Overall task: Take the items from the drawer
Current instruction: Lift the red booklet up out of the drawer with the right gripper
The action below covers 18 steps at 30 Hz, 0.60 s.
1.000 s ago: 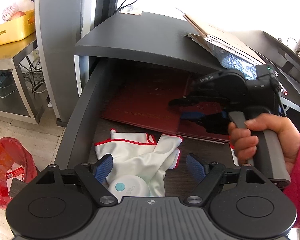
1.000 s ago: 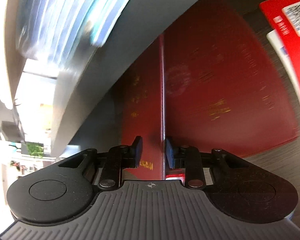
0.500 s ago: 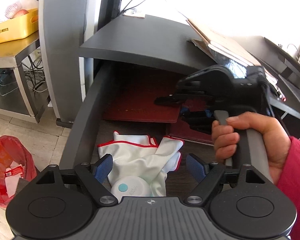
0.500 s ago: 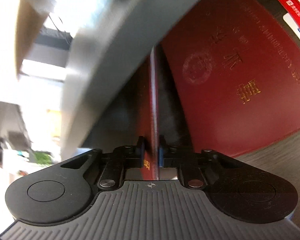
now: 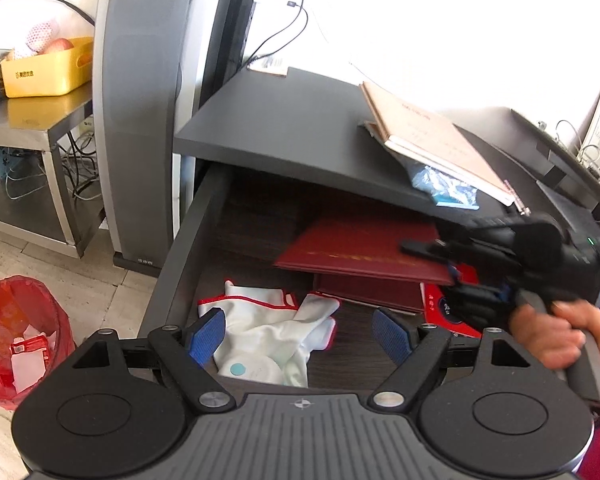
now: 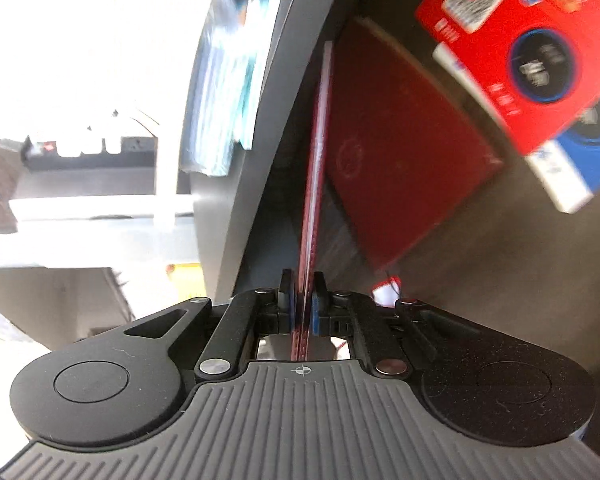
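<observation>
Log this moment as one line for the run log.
right gripper: shut on red folder, lifted over drawer | left gripper: open above gloves | second folder in drawer

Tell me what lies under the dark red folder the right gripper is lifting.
Under the lifted folder lies a second dark red folder; beside it a red card. Anything beneath that one is hidden.

Far left, a yellow basket [image 5: 46,70] sits on a steel side table [image 5: 36,128]. A red-lined bin [image 5: 18,336] stands on the floor near left. On the dark worktop [image 5: 284,128], brown folders [image 5: 432,140] lie over a blue packet [image 5: 446,188]; cables [image 5: 284,28] hang behind.
</observation>
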Available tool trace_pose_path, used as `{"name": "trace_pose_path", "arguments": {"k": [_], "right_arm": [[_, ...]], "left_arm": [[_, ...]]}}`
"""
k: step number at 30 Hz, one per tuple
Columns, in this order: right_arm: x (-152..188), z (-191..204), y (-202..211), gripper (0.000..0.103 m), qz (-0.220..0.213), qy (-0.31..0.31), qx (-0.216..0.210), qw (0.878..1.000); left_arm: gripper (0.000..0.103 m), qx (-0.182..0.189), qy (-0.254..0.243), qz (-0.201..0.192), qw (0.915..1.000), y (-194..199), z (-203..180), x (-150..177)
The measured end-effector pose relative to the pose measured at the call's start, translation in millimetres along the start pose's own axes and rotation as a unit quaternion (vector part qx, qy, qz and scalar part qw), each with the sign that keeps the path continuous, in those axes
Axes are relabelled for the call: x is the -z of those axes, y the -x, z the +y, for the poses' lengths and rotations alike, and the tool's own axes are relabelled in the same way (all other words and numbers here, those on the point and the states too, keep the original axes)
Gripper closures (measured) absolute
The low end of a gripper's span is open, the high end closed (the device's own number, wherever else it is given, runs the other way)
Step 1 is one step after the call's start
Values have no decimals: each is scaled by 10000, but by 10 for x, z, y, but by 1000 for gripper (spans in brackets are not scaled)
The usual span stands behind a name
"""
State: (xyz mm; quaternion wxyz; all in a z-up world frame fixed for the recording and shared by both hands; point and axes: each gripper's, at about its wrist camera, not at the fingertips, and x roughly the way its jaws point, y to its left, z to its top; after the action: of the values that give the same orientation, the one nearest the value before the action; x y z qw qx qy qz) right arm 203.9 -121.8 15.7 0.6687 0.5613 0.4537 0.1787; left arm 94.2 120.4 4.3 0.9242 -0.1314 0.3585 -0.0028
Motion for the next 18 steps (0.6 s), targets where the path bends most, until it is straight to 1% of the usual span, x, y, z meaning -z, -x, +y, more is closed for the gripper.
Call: {"name": "trace_pose_path", "arguments": {"k": [2, 4, 6, 12, 17, 18], "right_arm": [[29, -17, 226, 93, -78, 0, -26, 10000], [-256, -32, 218, 92, -141, 29, -71, 9999], [-140, -674, 345, 92, -206, 163, -22, 9997], [-53, -808, 618, 92, -354, 590, -112, 9976], [22, -914, 848, 91, -472, 949, -192, 9942], [55, -879, 917, 91, -455, 1050, -257, 9931]], "left_arm": [[24, -27, 32, -34, 10000, 73, -23, 19], [23, -42, 118, -50, 9999, 147, -43, 44], [23, -22, 249, -35, 9997, 195, -53, 65], [23, 100, 704, 33, 9975, 282, -96, 91], [23, 361, 1072, -62, 9936, 357, -117, 22], [22, 460, 1180, -81, 9919, 364, -106, -3]]}}
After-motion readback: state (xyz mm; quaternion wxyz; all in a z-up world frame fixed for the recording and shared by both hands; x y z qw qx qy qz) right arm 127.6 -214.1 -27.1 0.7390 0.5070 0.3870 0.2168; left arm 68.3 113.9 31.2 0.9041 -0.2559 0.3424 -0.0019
